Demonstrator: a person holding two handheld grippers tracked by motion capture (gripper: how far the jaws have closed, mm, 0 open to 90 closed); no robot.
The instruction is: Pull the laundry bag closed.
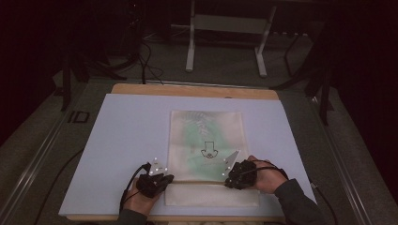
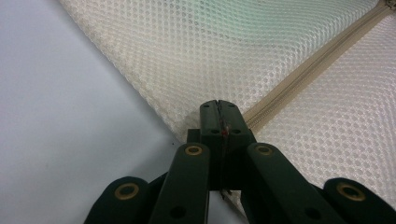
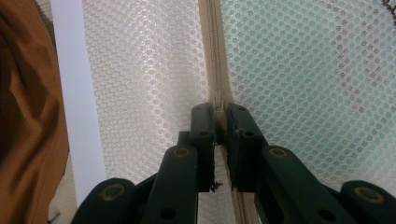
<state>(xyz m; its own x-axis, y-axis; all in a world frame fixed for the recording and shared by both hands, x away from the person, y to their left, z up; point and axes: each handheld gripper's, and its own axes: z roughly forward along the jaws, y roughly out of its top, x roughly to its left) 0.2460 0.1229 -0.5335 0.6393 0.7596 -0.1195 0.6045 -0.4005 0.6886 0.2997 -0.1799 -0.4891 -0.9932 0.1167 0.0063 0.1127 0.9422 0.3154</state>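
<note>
1. At the near edge of the pale blue-grey rectangular table mat (image 1: 122, 140), a person's left hand (image 1: 140, 200) and right hand (image 1: 264, 178) each hold a black two-jaw gripper.
2. The left gripper (image 1: 157, 180) (image 2: 219, 112) has its jaws pressed together at the near-left edge of the cream mesh zip pouch (image 1: 206, 140) (image 2: 224, 51) (image 3: 299, 70), beside the end of the beige zipper (image 2: 299, 81); whether they pinch fabric I cannot tell.
3. The right gripper (image 1: 239, 174) (image 3: 218, 114) sits over the zipper (image 3: 215, 56) near the pouch's right side, jaws nearly closed around the zip pull (image 3: 218, 103).
4. The pouch lies flat at mid-table, reaching the near edge; something pale green with dark markings shows through the mesh.
5. Bare mat lies left, right and beyond the pouch.
6. A wooden table edge (image 1: 187, 90) shows at the far side.
</note>
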